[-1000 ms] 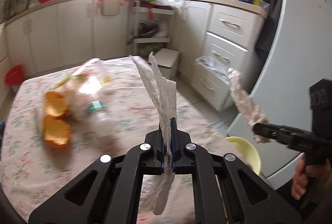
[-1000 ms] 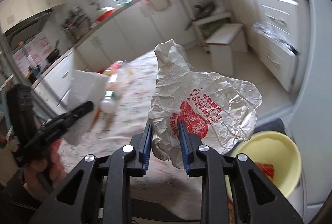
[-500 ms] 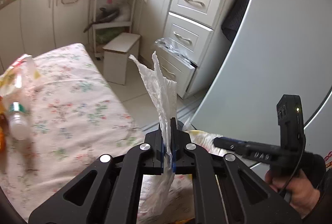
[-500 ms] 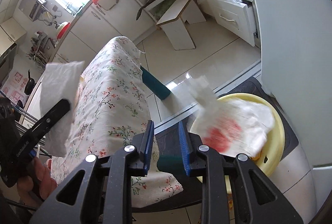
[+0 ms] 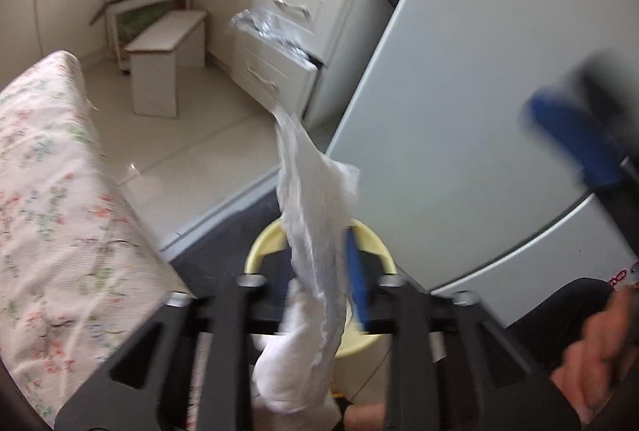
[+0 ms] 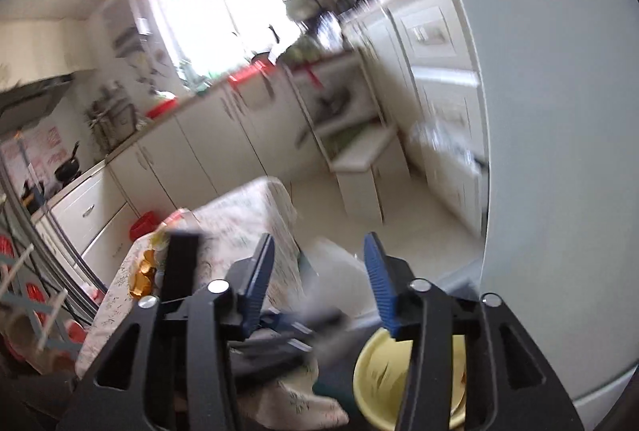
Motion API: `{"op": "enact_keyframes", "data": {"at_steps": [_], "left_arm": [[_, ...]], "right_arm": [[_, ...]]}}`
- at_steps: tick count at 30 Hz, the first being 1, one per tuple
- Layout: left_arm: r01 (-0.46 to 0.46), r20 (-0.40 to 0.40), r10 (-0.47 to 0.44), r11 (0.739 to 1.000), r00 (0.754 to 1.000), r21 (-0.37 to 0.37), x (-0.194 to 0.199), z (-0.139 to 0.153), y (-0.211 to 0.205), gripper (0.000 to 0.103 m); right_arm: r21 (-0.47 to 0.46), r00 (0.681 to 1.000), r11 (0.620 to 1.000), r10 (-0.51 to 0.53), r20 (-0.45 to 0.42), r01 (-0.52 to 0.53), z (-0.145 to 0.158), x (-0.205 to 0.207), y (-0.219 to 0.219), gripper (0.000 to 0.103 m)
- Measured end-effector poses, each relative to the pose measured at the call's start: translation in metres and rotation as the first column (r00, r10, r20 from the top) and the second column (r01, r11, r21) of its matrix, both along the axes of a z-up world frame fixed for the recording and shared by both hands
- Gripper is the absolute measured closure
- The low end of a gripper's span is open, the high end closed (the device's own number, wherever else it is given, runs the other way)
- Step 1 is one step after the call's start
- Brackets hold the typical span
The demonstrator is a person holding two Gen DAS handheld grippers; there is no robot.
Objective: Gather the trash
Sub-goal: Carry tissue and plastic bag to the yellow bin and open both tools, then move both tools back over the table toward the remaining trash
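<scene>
In the left wrist view my left gripper point(image 5: 319, 271) hangs over a yellow bin point(image 5: 257, 251) on the floor. Its jaws are opening, and a white paper towel point(image 5: 315, 199) stands loose between them, beside the right blue pad point(image 5: 355, 271). The towel's lower end droops below the fingers. My right gripper point(image 6: 319, 279) is open and opening wider, with nothing between its blue pads point(image 6: 377, 283). Below it sits the yellow bin point(image 6: 375, 371), its contents blurred. The blurred left gripper point(image 6: 299, 323) and towel point(image 6: 339, 271) show under the right one.
A table with a floral cloth point(image 5: 52, 215) stands left of the bin, with orange peel point(image 6: 141, 279) on it. A grey fridge point(image 5: 459, 111) rises on the right. A small stool point(image 5: 167, 64), white drawers point(image 5: 287, 4) and a person's hand point(image 5: 591, 363) are also in view.
The right gripper let go of the crumpled red-printed wrapper over the bin, then rose and opened wider. The left gripper swung from the table to above the bin, and its jaws parted around the towel.
</scene>
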State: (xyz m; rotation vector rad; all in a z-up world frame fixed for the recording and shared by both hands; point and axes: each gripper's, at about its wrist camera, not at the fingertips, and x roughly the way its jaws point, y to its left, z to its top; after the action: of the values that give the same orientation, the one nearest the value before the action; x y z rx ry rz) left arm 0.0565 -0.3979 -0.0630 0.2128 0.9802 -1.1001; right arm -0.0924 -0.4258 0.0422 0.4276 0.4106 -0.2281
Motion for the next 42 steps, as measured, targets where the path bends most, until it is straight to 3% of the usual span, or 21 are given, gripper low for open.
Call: {"op": "enact_keyframes", "data": {"at_steps": [1, 9, 11, 16, 22, 25, 30, 33, 42], "left_arm": [[-0.005, -0.008, 0.005, 1.0, 1.0, 0.002, -0.001, -0.002, -0.002, 0.06], [-0.059, -0.01, 0.059, 0.998, 0.998, -0.005, 0.004, 0.004, 0.011, 0.047], [-0.093, 0.008, 0.093, 0.996, 0.996, 0.0, 0.007, 0.009, 0.023, 0.043], [-0.211, 0.128, 0.207, 0.977, 0.97, 0.025, 0.012, 0.028, 0.066, 0.02], [-0.364, 0.271, 0.344, 0.931, 0.899, 0.028, 0.026, 0.051, 0.144, 0.01], [-0.451, 0.31, 0.425, 0.893, 0.85, 0.012, 0.037, 0.059, 0.193, 0.009], [-0.565, 0.283, 0.551, 0.824, 0.785, -0.038, 0.053, 0.061, 0.252, 0.009], [-0.615, 0.232, 0.609, 0.787, 0.758, -0.057, 0.06, 0.058, 0.28, 0.009], [-0.699, 0.189, 0.701, 0.71, 0.688, -0.088, 0.068, 0.06, 0.321, 0.008]], "right_arm": [[-0.007, 1.0, 1.0, 0.005, 0.011, -0.005, 0.002, -0.001, 0.002, 0.053], [0.077, 1.0, 0.997, 0.012, 0.01, -0.013, -0.007, 0.006, -0.009, 0.051], [0.076, 1.0, 0.997, 0.024, 0.012, -0.025, -0.005, 0.011, -0.003, 0.049], [0.062, 0.997, 0.996, 0.07, 0.026, -0.071, 0.001, 0.022, 0.016, 0.038], [0.031, 0.991, 0.99, 0.137, 0.006, -0.137, 0.006, 0.044, 0.051, 0.02], [0.0, 0.987, 0.987, 0.158, -0.01, -0.158, 0.008, 0.054, 0.07, 0.013], [-0.049, 0.98, 0.979, 0.196, -0.037, -0.198, 0.007, 0.068, 0.099, 0.011], [-0.072, 0.975, 0.973, 0.215, -0.055, -0.218, 0.008, 0.077, 0.117, 0.009], [-0.258, 0.951, 0.917, 0.275, -0.143, -0.304, 0.015, 0.103, 0.179, 0.007]]}}
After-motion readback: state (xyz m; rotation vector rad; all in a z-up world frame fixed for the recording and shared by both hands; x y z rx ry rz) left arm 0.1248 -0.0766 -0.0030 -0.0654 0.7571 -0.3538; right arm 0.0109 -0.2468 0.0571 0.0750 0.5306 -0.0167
